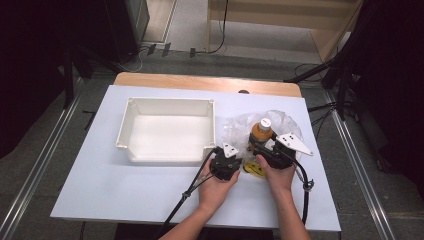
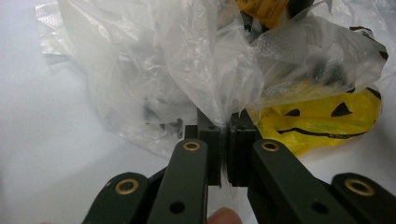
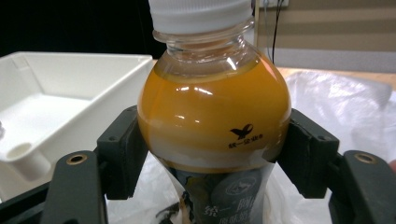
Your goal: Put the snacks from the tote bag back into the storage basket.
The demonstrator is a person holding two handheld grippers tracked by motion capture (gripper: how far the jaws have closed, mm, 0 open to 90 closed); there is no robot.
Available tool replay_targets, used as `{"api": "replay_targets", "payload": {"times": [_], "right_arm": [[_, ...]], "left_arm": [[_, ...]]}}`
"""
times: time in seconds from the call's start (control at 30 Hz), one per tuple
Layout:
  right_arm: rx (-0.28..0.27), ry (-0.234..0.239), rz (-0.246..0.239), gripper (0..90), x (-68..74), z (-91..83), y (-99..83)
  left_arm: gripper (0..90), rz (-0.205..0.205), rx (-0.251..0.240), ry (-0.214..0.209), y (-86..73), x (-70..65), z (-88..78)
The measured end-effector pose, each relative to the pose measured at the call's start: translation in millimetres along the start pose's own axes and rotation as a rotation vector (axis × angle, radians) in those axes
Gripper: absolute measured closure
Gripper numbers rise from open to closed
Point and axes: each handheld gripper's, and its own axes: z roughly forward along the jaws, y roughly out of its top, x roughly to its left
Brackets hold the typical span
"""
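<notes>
the right gripper (image 3: 212, 154) clamps its jaws on the shoulder of the orange drink bottle (image 3: 214, 116), which stands upright in the clear plastic bag (image 2: 177, 70) right of the white bin (image 1: 167, 131). the left gripper (image 2: 223, 140) pinches a fold of bag. the film could cling and rise with the bottle, or tear at the pinch.

White table top (image 1: 125, 185) with a strip of bare wooden edge (image 1: 200, 81) along the far side. Beyond it, grey floor (image 1: 190, 30), a black cable (image 1: 224, 25) trailing across, and a pale wooden cabinet (image 1: 285, 12) at the back. Metal rails (image 1: 42, 160) on the floor to either side.
</notes>
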Motion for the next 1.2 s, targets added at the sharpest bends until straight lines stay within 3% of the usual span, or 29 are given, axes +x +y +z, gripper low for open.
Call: {"api": "replay_targets", "payload": {"times": [0.27, 0.37, 0.47, 0.6, 0.73, 0.83, 0.97, 1.2], "right_arm": [[-0.038, -0.007, 0.002, 32.0, 1.6, -9.4, 10.6], [-0.049, -0.004, -0.008, 32.0, 3.8, -12.8, 15.7], [-0.055, -0.009, -0.012, 31.9, 6.1, -15.3, 19.6], [-0.059, -0.005, -0.012, 31.9, 6.1, -18.2, 22.9], [-0.06, -0.005, -0.008, 31.9, 4.7, -20.3, 25.0], [-0.063, -0.001, -0.008, 31.9, 3.7, -21.8, 27.5], [-0.067, 0.0, -0.012, 31.9, 4.8, -24.6, 31.4], [-0.068, -0.009, -0.012, 31.8, 5.7, -27.4, 34.4]], "left_arm": [[87.6, -0.003, 0.0, -0.013, -0.2, 0.8, -0.8], [84.1, 0.003, -0.025, -0.032, -1.2, 1.3, -3.6], [74.5, 0.01, -0.071, -0.065, -2.9, 1.4, -8.8], [53.3, 0.022, -0.134, -0.111, -6.0, 1.9, -18.0], [37.9, 0.06, -0.173, -0.133, -9.6, 1.0, -28.9], [28.3, 0.06, -0.201, -0.157, -13.6, 3.3, -37.8], [21.4, 0.066, -0.228, -0.173, -19.4, 9.5, -50.0], [11.5, 0.082, -0.25, -0.152, -29.8, 21.6, -69.0]]}}
